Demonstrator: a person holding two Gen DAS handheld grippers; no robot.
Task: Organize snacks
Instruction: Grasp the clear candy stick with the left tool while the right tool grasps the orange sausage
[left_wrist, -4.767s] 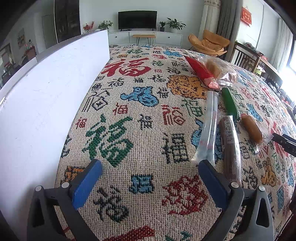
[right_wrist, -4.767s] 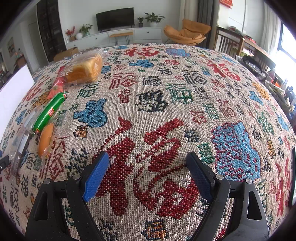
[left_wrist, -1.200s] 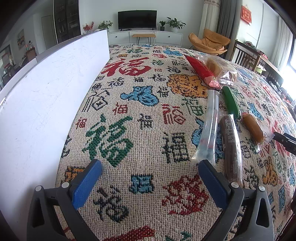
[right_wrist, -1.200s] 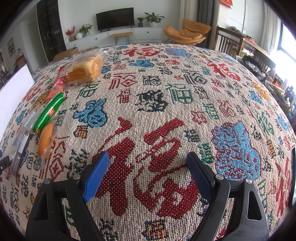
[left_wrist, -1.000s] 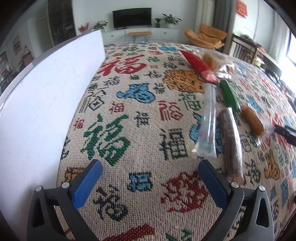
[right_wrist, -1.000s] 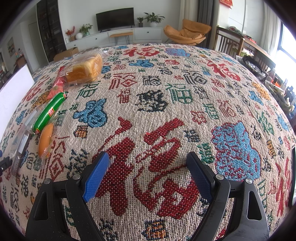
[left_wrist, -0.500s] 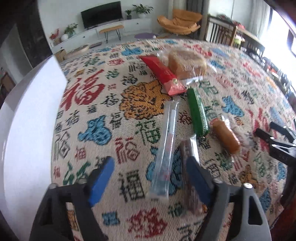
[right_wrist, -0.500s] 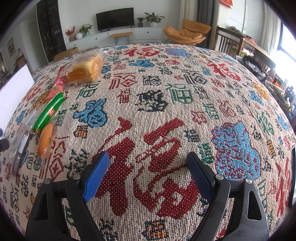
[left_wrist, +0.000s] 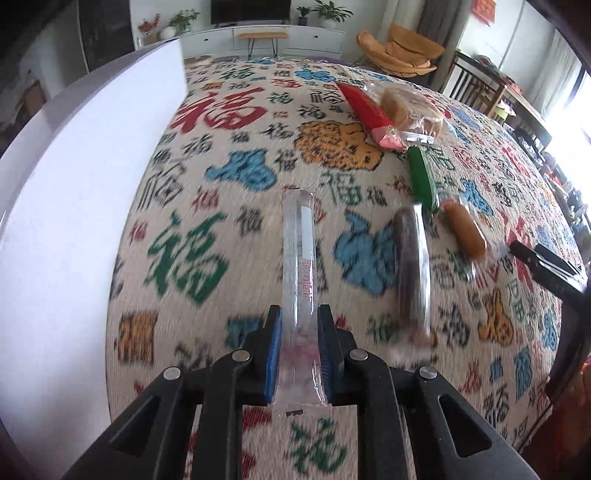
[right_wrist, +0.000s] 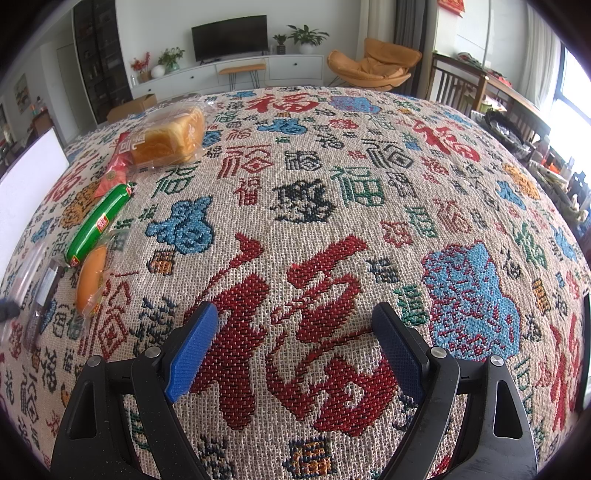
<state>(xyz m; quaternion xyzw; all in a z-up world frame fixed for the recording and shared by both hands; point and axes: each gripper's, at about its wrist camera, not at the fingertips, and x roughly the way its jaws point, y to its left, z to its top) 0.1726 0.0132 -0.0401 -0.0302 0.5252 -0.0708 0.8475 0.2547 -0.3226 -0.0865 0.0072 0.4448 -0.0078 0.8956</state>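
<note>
Left tongs pinched clear packet by near end for lifting; right tongs spread, idle above tabletop

A clear stick packet points to 12 o'clock, its near end pinched. At 2 o'clock lie a brown sausage, green sausage, orange sausage, red packet and bagged bread.

My left view is smeared by motion: the cloth pattern and the dark stick beside the clear packet are too blurred to read. The packet's near end sits pinched between the pads, so I can't see its contents there. The white board runs off the left edge. In my right view the left gripper is a dark blur at the left edge.
</note>
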